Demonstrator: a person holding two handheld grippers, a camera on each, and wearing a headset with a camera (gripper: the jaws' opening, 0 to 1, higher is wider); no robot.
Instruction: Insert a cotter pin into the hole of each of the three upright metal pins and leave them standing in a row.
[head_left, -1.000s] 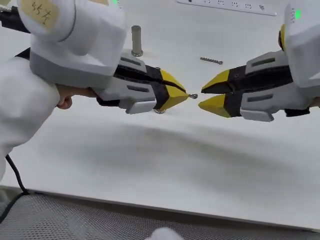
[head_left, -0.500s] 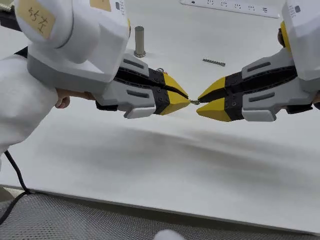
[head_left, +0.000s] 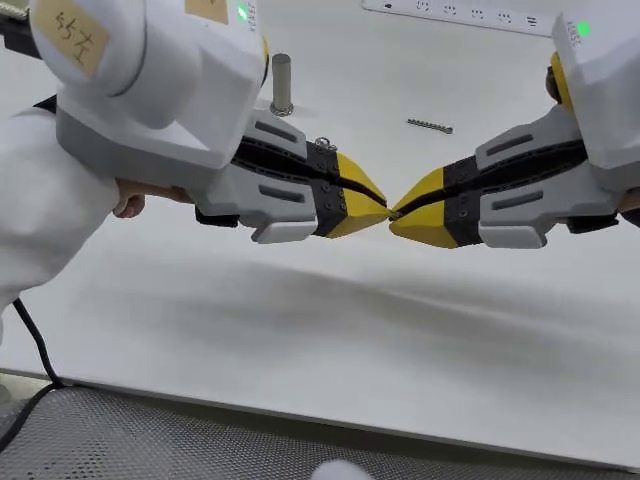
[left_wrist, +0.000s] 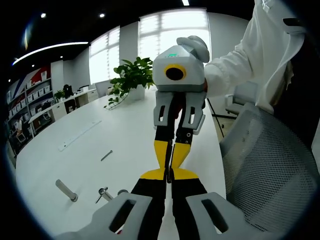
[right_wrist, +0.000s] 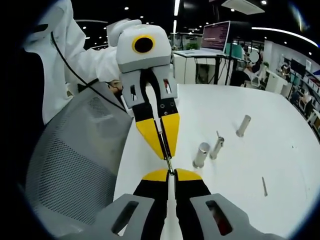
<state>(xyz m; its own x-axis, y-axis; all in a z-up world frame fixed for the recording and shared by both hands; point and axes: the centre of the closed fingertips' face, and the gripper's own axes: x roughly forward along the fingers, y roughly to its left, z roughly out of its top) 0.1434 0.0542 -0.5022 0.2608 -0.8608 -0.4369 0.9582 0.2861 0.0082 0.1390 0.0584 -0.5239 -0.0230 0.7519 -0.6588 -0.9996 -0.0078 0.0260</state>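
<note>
Head view: I find the left tool and the right tool tip to tip above the table. Both are clamped on one cotter pin (barely a sliver shows between the yellow tips). An upright metal pin stands behind the left tool. A loose cotter pin lies flat further right.

Left gripper view: my left tool's jaws are closed, and the right tool meets them head-on.

Right gripper view: the held cotter pin bridges both closed tips. On the table to the right stand a near metal pin, a middle metal pin just beside it, and a far metal pin apart from both.
</note>
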